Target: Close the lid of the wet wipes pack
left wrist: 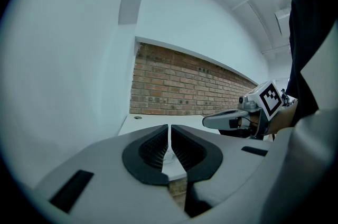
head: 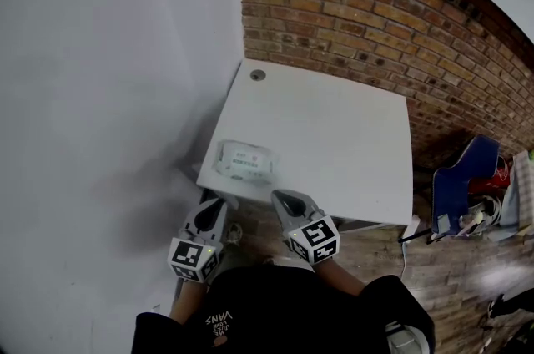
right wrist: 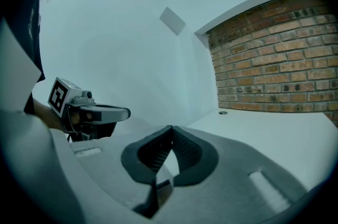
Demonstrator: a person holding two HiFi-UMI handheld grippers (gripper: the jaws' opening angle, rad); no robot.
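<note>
Pack (head: 244, 161) on table (head: 334, 135), near-left corner, just in from front edge. Long axis along that edge, left-right in head view. Lid state too small to tell. Lies just ahead, between both tools, neither clearly nearer. Left gripper (head: 217, 209) jaws together, empty. Right gripper (head: 285, 200) same.

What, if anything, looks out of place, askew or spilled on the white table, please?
Nothing looks spilled or damaged. The only thing worth noting is that the wet wipes pack lies close to the near left corner of the table, not far from the edge. At this size I cannot tell whether it is open.
</note>
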